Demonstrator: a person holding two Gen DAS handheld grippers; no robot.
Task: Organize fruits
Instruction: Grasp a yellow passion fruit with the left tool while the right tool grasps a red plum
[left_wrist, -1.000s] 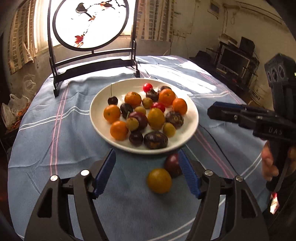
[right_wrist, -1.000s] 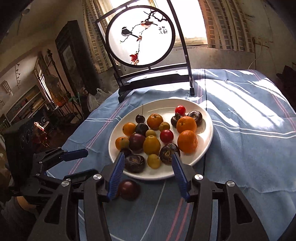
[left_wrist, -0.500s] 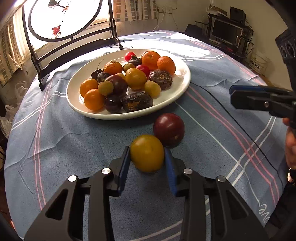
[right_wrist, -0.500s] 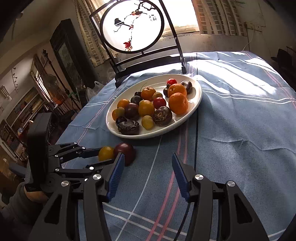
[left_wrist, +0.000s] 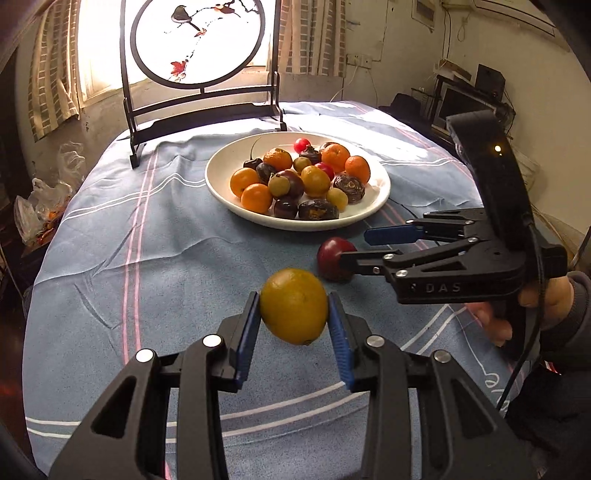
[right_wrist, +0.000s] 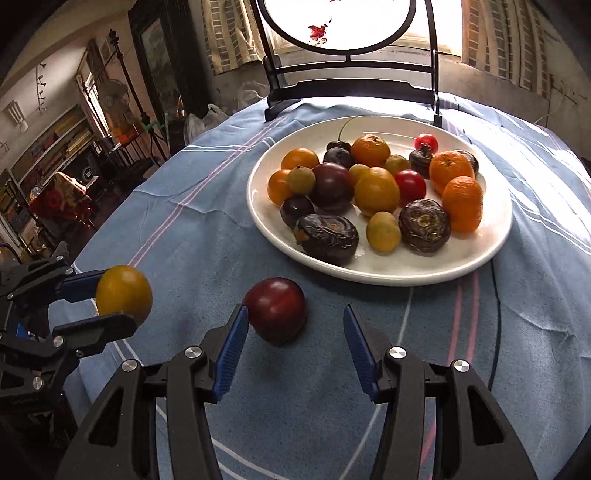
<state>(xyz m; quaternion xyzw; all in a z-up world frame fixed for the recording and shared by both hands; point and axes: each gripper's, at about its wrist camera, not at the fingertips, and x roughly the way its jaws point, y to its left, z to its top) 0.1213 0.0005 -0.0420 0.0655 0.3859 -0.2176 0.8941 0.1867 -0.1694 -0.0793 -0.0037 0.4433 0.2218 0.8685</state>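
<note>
Round table under a blue striped cloth (left_wrist: 155, 258). White plate (left_wrist: 221, 184) of fruit sits centre-far; black-framed round screen (left_wrist: 201, 99) stands beyond it; one dark red plum (right_wrist: 276, 309) lies near the plate's front edge.

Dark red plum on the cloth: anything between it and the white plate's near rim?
No, only bare blue cloth separates the dark red plum from the white plate, shown in the right wrist view.

Plum (right_wrist: 276, 310) on tablecloth (right_wrist: 192, 229) before plate (right_wrist: 491, 236).
</note>
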